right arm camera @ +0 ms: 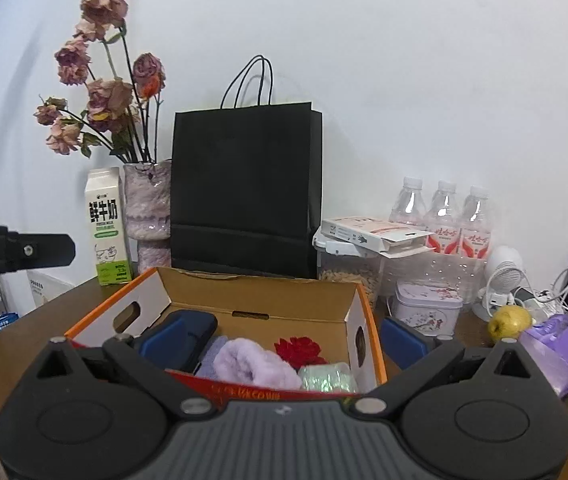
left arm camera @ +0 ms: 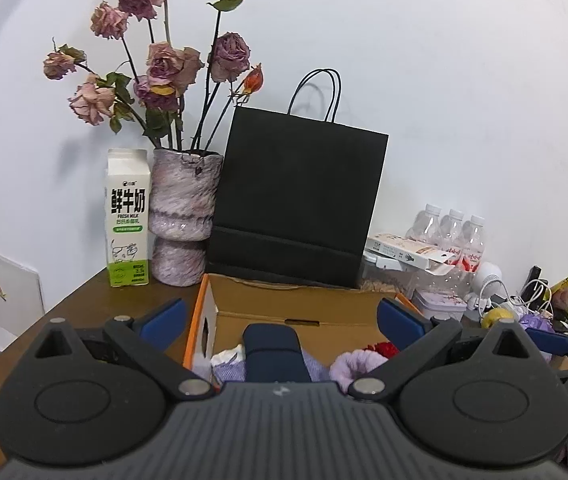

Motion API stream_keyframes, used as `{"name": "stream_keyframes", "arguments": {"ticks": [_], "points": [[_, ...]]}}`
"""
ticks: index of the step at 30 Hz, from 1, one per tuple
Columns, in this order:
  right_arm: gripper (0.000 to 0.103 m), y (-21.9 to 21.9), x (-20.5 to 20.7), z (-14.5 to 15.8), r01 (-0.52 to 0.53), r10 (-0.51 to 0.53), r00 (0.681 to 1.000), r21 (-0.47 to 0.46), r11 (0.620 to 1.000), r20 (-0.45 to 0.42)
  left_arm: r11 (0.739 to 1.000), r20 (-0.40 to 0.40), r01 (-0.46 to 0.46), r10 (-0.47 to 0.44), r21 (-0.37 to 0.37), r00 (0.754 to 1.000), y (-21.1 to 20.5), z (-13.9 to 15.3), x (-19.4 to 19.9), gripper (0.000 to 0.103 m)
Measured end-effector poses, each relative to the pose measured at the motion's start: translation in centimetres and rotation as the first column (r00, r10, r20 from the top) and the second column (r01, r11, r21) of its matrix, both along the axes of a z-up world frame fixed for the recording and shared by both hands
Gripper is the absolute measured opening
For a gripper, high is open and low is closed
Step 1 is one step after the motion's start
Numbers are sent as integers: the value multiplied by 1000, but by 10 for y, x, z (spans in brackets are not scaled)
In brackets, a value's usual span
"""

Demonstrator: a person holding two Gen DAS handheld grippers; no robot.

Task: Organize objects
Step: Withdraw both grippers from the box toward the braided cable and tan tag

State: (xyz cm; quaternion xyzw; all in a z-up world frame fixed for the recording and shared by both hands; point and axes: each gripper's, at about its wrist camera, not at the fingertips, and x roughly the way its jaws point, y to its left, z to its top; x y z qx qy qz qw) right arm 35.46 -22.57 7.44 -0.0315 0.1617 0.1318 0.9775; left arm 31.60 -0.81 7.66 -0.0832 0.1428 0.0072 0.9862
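Observation:
An open cardboard box (right arm camera: pixel 259 282) with orange edges stands on the brown table (right arm camera: pixel 35 320). In it lie a dark blue case (right arm camera: pixel 199 322), a fluffy lilac cloth (right arm camera: pixel 255 364), a red flower (right arm camera: pixel 298 350) and a pale green pack (right arm camera: pixel 326 376). My right gripper (right arm camera: pixel 280 322) is open at the box's near edge, its fingers straddling the box, holding nothing. My left gripper (left arm camera: pixel 280 306) is also open and empty over the same box (left arm camera: pixel 284 300), with the blue case (left arm camera: pixel 273 354) right below it. The right gripper's blue finger (left arm camera: pixel 550 340) shows at the right of the left wrist view.
Behind the box stand a black paper bag (right arm camera: pixel 243 192), a vase of dried roses (right arm camera: pixel 147 208) and a milk carton (right arm camera: pixel 107 232). To the right are water bottles (right arm camera: pixel 440 216), a flowered tin (right arm camera: pixel 428 308), a small white fan (right arm camera: pixel 504 280), a yellow fruit (right arm camera: pixel 510 320), a purple bag (right arm camera: pixel 556 344) and cables.

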Motion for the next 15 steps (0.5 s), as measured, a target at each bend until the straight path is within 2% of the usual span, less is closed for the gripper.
{"name": "stream_keyframes", "arguments": {"ticks": [15], "points": [[103,-2,-71,-6,-3,3,1000,-21,1000,1,999,45,44,-45,30,998,-1,6,-66,103]]}}
